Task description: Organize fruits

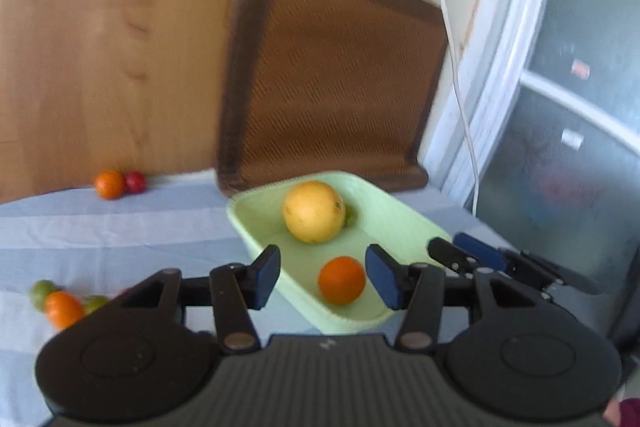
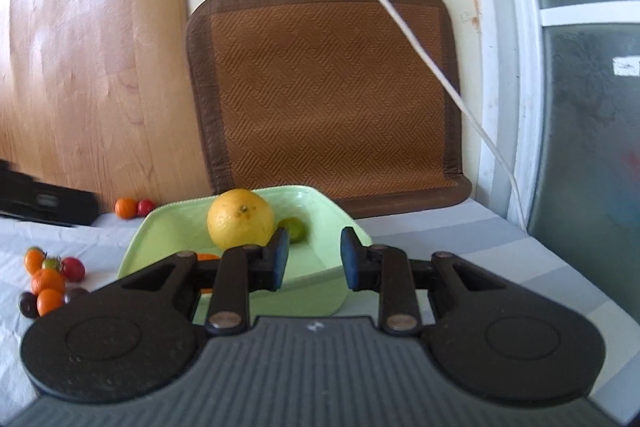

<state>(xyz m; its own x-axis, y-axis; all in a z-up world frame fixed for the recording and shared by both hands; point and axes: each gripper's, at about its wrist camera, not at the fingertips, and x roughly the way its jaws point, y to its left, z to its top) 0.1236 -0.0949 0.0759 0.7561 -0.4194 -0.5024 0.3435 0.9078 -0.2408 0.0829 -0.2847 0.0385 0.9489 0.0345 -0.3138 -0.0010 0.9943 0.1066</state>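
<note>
Going left to right: there's a loose pile (image 2: 50,281) of little oranges and tomatoes sitting on the surface (image 2: 460,239), plus an orange/tomato pair (image 1: 119,183) further back by the wall. Those should be light, roundish and a bit slick, and the tomatoes are probably soft, so I'd pinch them across the widest part and go gentle. Next is the green tray (image 1: 404,223) with a big lemon (image 1: 314,211), a lime (image 2: 295,229) tucked behind it and one orange (image 1: 341,280) already in. My left gripper (image 1: 326,277) hovers over that orange, jaws apart, not touching it. My right gripper (image 2: 312,259) is at the tray's near right corner, jaws apart too, holding nothing
</note>
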